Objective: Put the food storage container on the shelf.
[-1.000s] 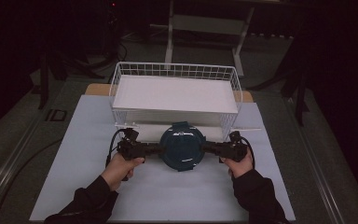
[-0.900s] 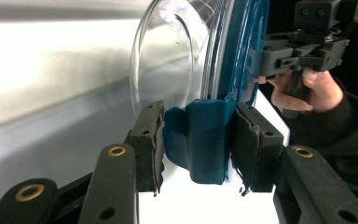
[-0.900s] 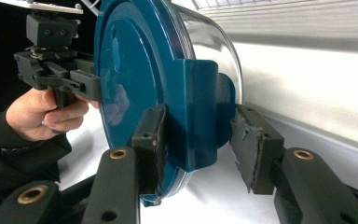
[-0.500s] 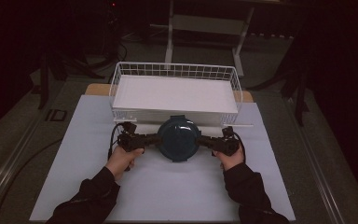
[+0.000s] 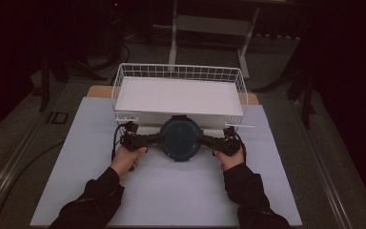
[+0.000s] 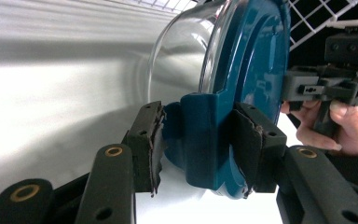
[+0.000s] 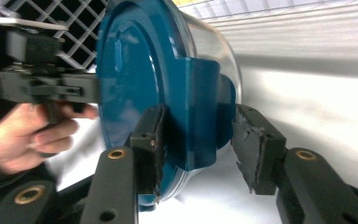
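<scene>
Obs.: over the last second we brought the lidded bowl forward across the white mat. It now sits just in front of the wire basket, its far edge at the basket's near wall. A second ago it was nearer to us and looked slightly higher. We read this as the carry being almost finished. It is either a set-down before the basket or a pause before lifting over the wall. From above we cannot tell whether the glass base already rests on the mat.

Grip, left gripper: the pads are clamped on the blue side clip of the lid, one pad on each face.

Grip, right gripper: the jaws straddle the opposite clip. The inner pad is pressed flat. The outer pad seems to touch only at its upper corner, so we take this as a grasp, and a lighter one.

Pose: both forearms come in from the near edge. The left hand and right hand are level with each other. The grippers point inward at one another, roughly parallel to the table, with the bowl between them.
</scene>
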`<state>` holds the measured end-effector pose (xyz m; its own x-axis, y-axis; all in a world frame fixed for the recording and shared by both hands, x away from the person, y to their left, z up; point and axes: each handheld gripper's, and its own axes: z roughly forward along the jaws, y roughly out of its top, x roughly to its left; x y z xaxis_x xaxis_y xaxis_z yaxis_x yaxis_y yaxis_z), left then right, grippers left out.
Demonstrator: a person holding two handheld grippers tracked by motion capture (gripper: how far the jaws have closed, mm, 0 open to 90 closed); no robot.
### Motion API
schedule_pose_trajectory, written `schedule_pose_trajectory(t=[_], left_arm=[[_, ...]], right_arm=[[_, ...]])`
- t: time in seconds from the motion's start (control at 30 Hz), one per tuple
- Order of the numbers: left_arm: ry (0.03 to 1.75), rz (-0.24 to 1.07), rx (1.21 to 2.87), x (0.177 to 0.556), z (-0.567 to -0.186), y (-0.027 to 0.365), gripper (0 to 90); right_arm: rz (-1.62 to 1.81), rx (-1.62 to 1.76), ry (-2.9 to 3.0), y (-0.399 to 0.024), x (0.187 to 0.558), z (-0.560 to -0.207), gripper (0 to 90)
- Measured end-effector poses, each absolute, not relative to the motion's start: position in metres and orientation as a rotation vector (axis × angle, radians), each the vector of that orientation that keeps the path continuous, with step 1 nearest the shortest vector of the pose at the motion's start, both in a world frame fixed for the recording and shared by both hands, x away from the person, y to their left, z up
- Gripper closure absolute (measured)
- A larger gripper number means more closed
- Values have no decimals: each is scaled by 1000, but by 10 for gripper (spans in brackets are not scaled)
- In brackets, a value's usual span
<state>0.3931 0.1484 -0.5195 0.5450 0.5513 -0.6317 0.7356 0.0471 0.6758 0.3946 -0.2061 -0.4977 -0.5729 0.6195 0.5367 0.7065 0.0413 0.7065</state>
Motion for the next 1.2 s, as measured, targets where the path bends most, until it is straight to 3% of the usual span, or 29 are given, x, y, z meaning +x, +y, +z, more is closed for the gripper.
schedule_pose_trajectory(t=[0.07,0.3,0.47,0.67,0.83,1.0,1.2], left_arm=[[1132,-194,1609,395,-520,147,521],[1143,-172,1568,397,-523,147,499],[1157,-41,1597,401,-518,142,432],[1166,20,1605,402,-517,139,373],[1127,18,1649,396,-517,137,222],[1046,29,1657,384,-509,138,1],[992,63,1728,365,-499,138,1]], right_arm=[[-1578,-1446,-2287,-202,394,-497,580],[-1594,-1491,-2226,-202,397,-499,552],[-1619,-1532,-2232,-198,398,-498,524],[-1644,-1561,-2263,-195,403,-496,517],[-1645,-1542,-2319,-192,397,-493,490],[-1668,-1532,-2363,-193,385,-485,469],[-1656,-1457,-2432,-187,366,-476,460]])
